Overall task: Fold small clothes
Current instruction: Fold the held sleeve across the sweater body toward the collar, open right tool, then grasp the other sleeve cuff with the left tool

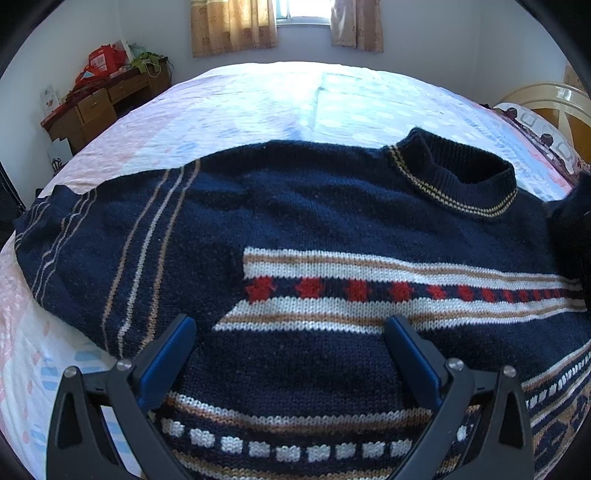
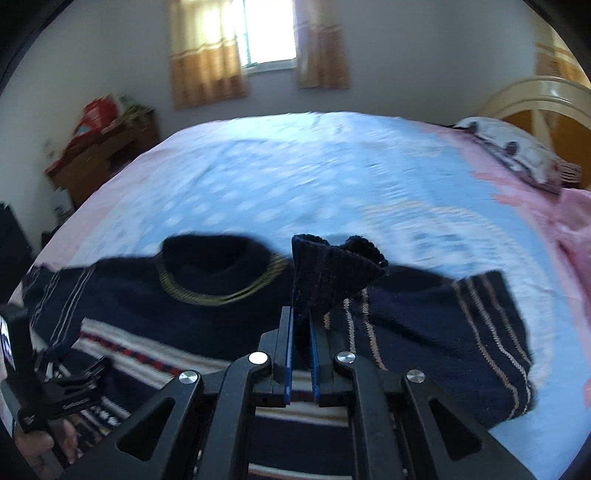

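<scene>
- Blue-padded fingers (image 1: 168, 354) of the left hand-held gripper (image 1: 291, 332) stand wide apart, released, angled down over the lower front of the sweater (image 1: 295, 206) with nothing between them.
- Spread flat on the bed (image 1: 258, 103), the navy knitted sweater lies with its collar (image 1: 461, 184) toward the headboard (image 1: 554, 107) side and one sleeve (image 1: 74, 240) stretched out to the left.
- Right hand-held gripper (image 2: 302, 325) is clenched, its blue pads pinching the ribbed cuff (image 2: 332, 273) of the other sleeve, which rises bunched above the jaws.
- That sleeve (image 2: 443, 332) drapes from the grip across to the right, over the bed sheet.
- At the right wrist view's lower left, the left hand-held gripper's black body shows, with a person's hand (image 2: 40, 446) beneath it.
- A wooden desk (image 1: 99, 107) stands against the far wall, curtains (image 1: 232, 26) flank a bright window.
</scene>
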Tool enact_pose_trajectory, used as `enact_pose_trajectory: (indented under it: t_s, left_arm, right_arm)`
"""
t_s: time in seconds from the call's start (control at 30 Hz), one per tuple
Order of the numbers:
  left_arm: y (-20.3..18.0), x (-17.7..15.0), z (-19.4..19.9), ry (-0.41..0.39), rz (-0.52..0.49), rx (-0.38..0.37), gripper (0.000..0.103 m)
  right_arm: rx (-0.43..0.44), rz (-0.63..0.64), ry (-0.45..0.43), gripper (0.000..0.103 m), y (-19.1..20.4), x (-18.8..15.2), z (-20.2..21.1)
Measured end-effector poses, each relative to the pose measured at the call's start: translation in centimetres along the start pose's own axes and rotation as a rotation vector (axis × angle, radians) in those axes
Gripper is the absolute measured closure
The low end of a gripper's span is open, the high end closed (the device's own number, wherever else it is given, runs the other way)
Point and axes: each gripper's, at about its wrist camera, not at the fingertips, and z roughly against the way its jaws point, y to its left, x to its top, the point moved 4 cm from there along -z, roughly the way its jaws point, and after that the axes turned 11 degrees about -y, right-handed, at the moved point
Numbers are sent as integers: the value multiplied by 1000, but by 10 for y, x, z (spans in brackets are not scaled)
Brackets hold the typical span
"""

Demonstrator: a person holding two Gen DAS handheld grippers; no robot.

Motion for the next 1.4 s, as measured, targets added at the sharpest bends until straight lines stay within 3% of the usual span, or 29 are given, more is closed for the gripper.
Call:
enact_pose_trajectory:
  t_s: [0.13,0.2,0.27,0.33,0.43,0.57,0.73,0.9,1.0,1.1,1.13,1.17,1.2,1.23,1.3,1.4]
  left_arm:
    - [0,0,0,0,-1,1,0]
    - [0,0,0,0,-2,2,0]
    - [-1,-1,0,0,-4,4,0]
    - [-1,0,-1,3,-6,4,0]
    - [-2,1,0,3,-9,5,0]
    - [-8,8,12,5,-22,-1,0]
    - [-54,21,41,-6,-32,-143,0]
    - [-118,29,37,42,-97,-246,1]
    - [-152,32,19,106,-94,-279,13]
    - [-176,30,-9,176,-86,-282,37]
    - [-179,30,-13,198,-80,-291,38]
    - [-182,31,-12,179,-84,-282,38]
    - [-185,33,-10,149,-89,-284,48]
    - [-188,33,-9,146,-94,-295,66]
    - [-190,33,-3,137,-100,-335,85]
    - [-193,39,13,90,-154,-352,87]
  right_arm:
    - [58,36,36,96,35,-21,-12]
    - [127,20,78,93,44,-33,-19]
    - [150,12,114,82,44,-42,-21]
    - [211,-14,139,47,39,-49,-12]
    - [266,-50,86,46,13,-49,17]
    - [190,-99,-22,46,-52,-45,60]
    - [44,-236,-118,42,-141,-60,89]
    - [-27,-350,-189,41,-186,-67,95]
    - [-50,-377,-230,41,-204,-72,100]
    - [-87,-374,-237,41,-213,-80,96]
    - [-89,-383,-231,41,-216,-83,97]
    - [-82,-401,-225,41,-217,-85,93]
    - [-73,-421,-221,41,-219,-86,91]
    - [-65,-434,-217,41,-220,-87,89]
    - [-61,-439,-212,41,-222,-88,88]
    - [-64,-442,-207,41,-221,-90,89]
